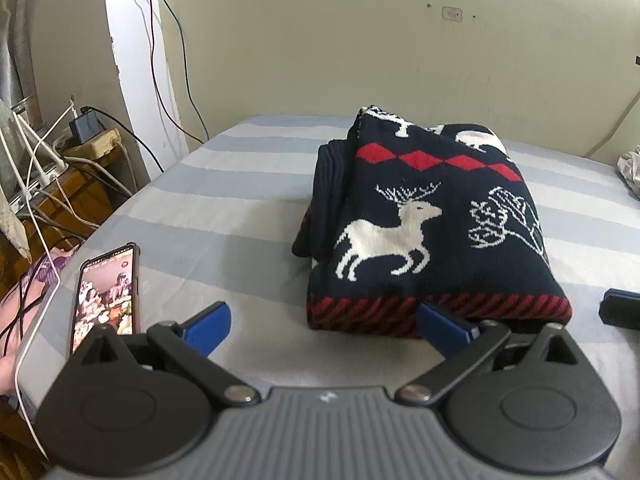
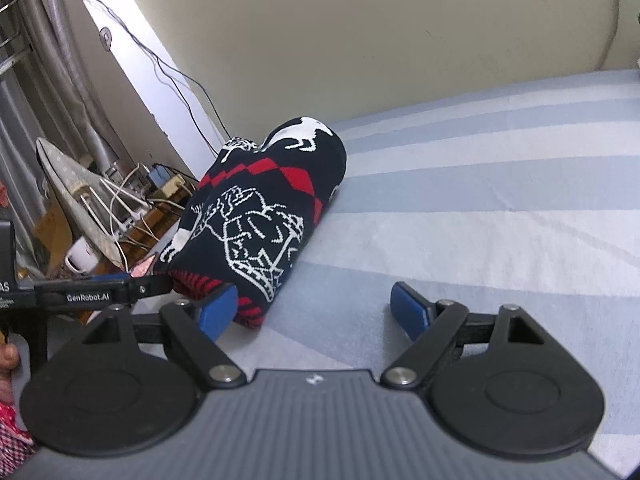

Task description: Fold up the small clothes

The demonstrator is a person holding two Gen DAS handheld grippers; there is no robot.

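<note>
Navy knit with white reindeer and a band of red diamonds, the folded sweater (image 1: 432, 224) lies as a thick bundle on the striped bedsheet (image 1: 224, 208), its red-and-black ribbed hem turned toward both cameras. Every place below is given from that sweater.

At the near edge of the sweater, the left gripper (image 1: 322, 322) has its jaws spread wide and holds nothing. One blue pad sits right at the hem's underside, whether touching it or just under it cannot be told; the other pad stands well off to the side over bare sheet. Beyond that far pad, away from the sweater, a smartphone (image 1: 106, 292) lies with its screen lit, beside a white device at the bed's edge.

At the sweater's other near corner, the right gripper (image 2: 314, 310) is also wide open and empty. One of its pads is just beside the hem corner; the other is over open sheet, apart from the cloth.

Behind the sweater rises a cream wall (image 1: 360, 40). Off the sweater's far side, past the bed's edge, cables and a power strip (image 1: 100, 140) crowd a wooden stand.
</note>
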